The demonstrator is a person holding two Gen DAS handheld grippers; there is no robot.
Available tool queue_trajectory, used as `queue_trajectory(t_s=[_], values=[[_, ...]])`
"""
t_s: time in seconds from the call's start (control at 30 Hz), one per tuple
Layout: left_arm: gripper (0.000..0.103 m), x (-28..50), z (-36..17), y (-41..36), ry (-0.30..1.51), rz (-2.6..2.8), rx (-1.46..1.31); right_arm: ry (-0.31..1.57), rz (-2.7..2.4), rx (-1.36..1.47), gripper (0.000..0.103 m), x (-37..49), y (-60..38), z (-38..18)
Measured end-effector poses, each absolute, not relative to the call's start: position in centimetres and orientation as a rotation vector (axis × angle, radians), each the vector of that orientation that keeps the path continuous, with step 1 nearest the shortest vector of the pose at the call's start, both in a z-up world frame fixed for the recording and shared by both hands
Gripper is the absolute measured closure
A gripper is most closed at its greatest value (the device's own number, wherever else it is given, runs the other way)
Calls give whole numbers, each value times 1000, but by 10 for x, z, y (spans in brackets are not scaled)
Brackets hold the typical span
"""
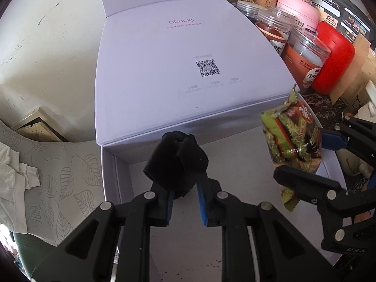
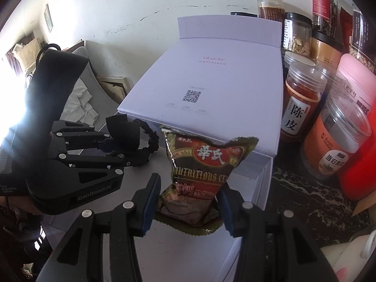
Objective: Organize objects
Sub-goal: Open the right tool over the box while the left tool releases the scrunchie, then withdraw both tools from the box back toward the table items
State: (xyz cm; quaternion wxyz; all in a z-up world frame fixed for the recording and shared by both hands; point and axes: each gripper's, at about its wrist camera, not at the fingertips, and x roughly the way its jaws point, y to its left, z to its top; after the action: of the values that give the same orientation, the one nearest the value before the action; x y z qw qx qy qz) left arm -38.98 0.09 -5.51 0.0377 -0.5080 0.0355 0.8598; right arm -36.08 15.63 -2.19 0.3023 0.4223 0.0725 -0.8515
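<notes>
A white box stands with its lid (image 1: 183, 58) folded back flat; its shallow tray (image 1: 235, 159) lies under both grippers. My left gripper (image 1: 185, 188) is shut on a black fabric piece (image 1: 176, 162) with a ruffled elastic band (image 2: 152, 138), held low over the tray's left part. In the right wrist view the left gripper (image 2: 131, 150) sits left of the packet. My right gripper (image 2: 188, 202) is shut on a green and red cereal packet (image 2: 202, 164), upright over the tray's right side. The packet (image 1: 293, 136) and right gripper (image 1: 312, 157) also show at right in the left wrist view.
Several clear jars (image 2: 303, 108) with orange contents, a red container (image 1: 333, 58) and a pink one (image 1: 298, 9) crowd the dark marble counter (image 2: 293, 199) right of the box. A leaf-patterned cloth (image 1: 58, 176) lies left of it. A white wall (image 1: 47, 47) stands behind.
</notes>
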Motion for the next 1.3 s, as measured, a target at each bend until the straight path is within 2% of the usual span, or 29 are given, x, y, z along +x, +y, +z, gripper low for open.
queue_trajectory(t_s=[0.03, 0.07, 0.13, 0.27, 0.5, 1.3], values=[[79, -391, -56, 1, 107, 2639, -1577, 188, -2258, 1116, 52, -361, 157, -21], [67, -393, -57, 0, 108, 2642, -1597, 186, -2262, 1108, 47, -360, 158, -20], [57, -391, -57, -1, 111, 2654, -1599, 188, -2273, 1097, 42, -359, 159, -17], [47, -387, -51, 3, 137, 2676, -1579, 207, -2291, 1106, 41, -358, 161, -15], [47, -379, -37, 4, 131, 2704, -1546, 212, -2305, 1089, 41, -349, 165, -1], [47, -310, 66, -1, 147, 2813, -1390, 247, -2389, 960, 41, -294, 167, 61]])
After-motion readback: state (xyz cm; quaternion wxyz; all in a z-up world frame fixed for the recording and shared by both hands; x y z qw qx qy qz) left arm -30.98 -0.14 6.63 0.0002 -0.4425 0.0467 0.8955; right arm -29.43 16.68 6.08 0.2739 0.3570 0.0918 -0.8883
